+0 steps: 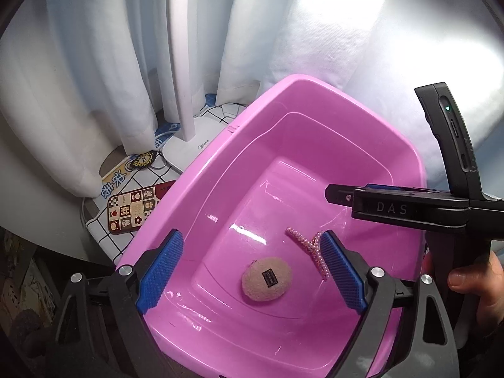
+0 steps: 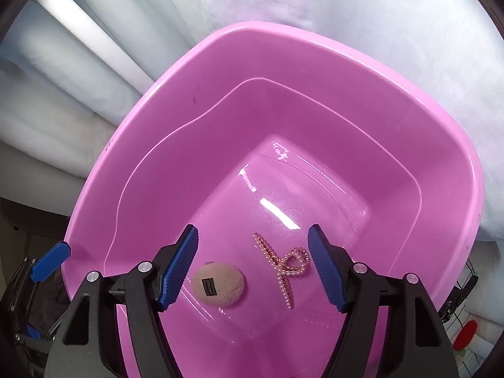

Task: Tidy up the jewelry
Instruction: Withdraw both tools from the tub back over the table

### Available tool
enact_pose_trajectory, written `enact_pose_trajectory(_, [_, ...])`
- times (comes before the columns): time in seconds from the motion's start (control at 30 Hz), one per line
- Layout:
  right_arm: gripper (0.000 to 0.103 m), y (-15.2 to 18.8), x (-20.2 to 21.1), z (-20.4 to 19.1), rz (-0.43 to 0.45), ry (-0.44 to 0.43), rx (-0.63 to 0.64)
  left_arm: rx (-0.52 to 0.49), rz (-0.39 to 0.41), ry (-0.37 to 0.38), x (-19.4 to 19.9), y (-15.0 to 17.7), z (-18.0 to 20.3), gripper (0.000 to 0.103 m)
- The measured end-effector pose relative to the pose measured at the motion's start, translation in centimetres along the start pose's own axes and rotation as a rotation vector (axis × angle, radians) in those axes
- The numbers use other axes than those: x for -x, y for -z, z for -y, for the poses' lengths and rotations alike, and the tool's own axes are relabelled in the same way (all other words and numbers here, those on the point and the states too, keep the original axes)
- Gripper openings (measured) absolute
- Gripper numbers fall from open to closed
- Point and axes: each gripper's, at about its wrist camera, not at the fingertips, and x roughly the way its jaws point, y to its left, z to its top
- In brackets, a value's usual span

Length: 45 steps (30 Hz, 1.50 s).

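A pink plastic basin point(image 1: 315, 100) point(image 2: 283, 60) fills both views. On its floor lie a round beige fuzzy hair clip point(image 1: 266, 278) point(image 2: 219, 283) with a small black label and, to its right, a pink pearl claw clip point(image 1: 310, 249) point(image 2: 280, 266). My left gripper point(image 1: 252, 236) hangs open above the basin, the fuzzy clip below the gap and nothing between the pads. My right gripper point(image 2: 253, 231) is open too, above the pearl clip without touching it. One blue finger point(image 2: 50, 260) of the left gripper shows at the basin's left rim.
Left of the basin, a phone in a patterned case point(image 1: 138, 208) and a white lamp base point(image 1: 189, 151) with its pole sit on a checkered cloth. White curtains hang behind. A person's hand point(image 1: 472, 283) holds the right gripper's handle.
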Motion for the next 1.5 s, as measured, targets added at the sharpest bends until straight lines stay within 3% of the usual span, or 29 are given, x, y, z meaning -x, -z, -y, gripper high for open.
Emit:
enact_pose_trajectory(0.2, [0.071, 2.2, 3.9, 0.7, 0.099, -0.023, -0.005, -0.084, 0.103, -0.038, 3.6, 1.0, 1.8, 0.090])
enact_pose_trajectory(0.43, [0.072, 6.1, 9.8, 3.4, 0.213, -0.033, -0.047, -0.092, 0.139, 0.019, 6.3, 2.3, 4.6, 0.091])
enact_pose_trajectory(0.67, [0.073, 11.2, 14.3, 7.9, 0.273, 0.006, -0.113, -0.134, 0.144, 0.074, 7.9, 4.4, 8.7, 0.091])
enact_pose_trajectory(0.9, [0.075, 18.2, 17.6, 13.4, 0.309, 0.061, -0.232, -0.211, 0.161, 0.131, 9.3, 6.9, 13.1, 0.096])
enact_pose_trajectory(1.27, [0.078, 32.6, 19.1, 23.3, 0.293, 0.180, -0.520, -0.302, 0.088, 0.218, 8.6, 11.2, 19.1, 0.097])
enact_pose_trajectory(1.5, [0.079, 39.7, 18.8, 26.6, 0.267, 0.235, -0.606, -0.325, 0.049, 0.208, 7.1, 14.3, 21.7, 0.097])
